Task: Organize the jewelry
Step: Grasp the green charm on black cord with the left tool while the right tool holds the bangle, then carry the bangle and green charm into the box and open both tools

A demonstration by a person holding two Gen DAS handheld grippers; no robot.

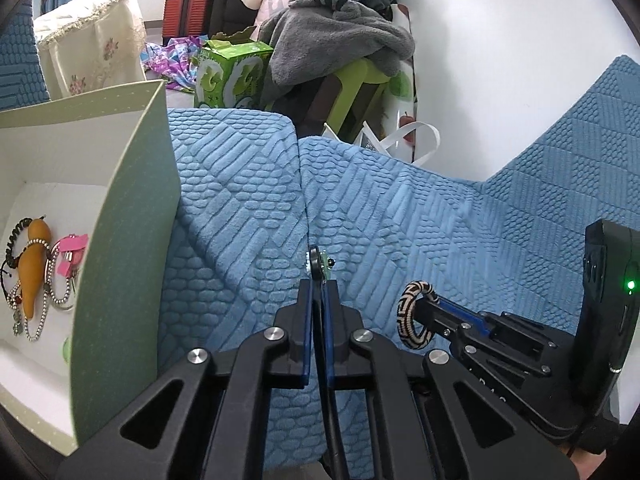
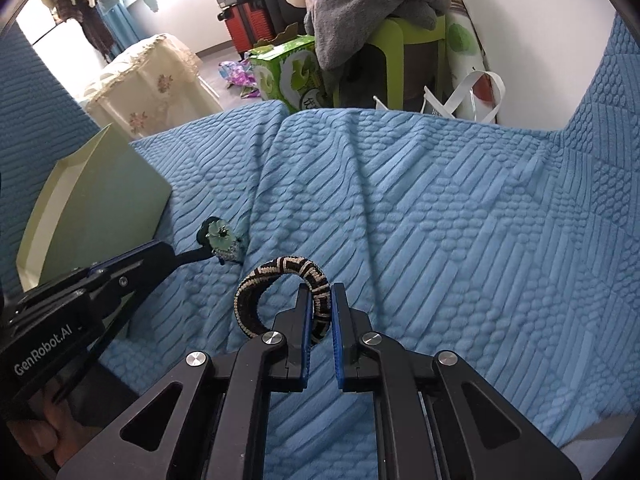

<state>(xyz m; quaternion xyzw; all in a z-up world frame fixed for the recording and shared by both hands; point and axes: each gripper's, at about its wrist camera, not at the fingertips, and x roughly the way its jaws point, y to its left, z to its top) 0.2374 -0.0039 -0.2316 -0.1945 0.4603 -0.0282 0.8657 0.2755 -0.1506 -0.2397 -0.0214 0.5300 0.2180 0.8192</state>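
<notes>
My left gripper [image 1: 319, 280] is shut on a small green flower ornament [image 1: 322, 264], held above the blue sofa cover; the ornament also shows in the right wrist view [image 2: 221, 240]. My right gripper [image 2: 321, 300] is shut on a black-and-cream woven bangle [image 2: 280, 276], which also shows in the left wrist view [image 1: 412, 312]. An open green box [image 1: 132, 208] stands to the left. It holds an orange gourd pendant [image 1: 34, 264], bead bracelets [image 1: 40, 312] and a pink clip [image 1: 72, 254].
The blue textured sofa cover [image 2: 420, 220] spreads under both grippers. Beyond its edge are a green carton [image 1: 230, 74], a green stool under grey clothes [image 1: 352, 80], red suitcases [image 1: 186, 12] and a cloth-covered stand [image 1: 92, 44].
</notes>
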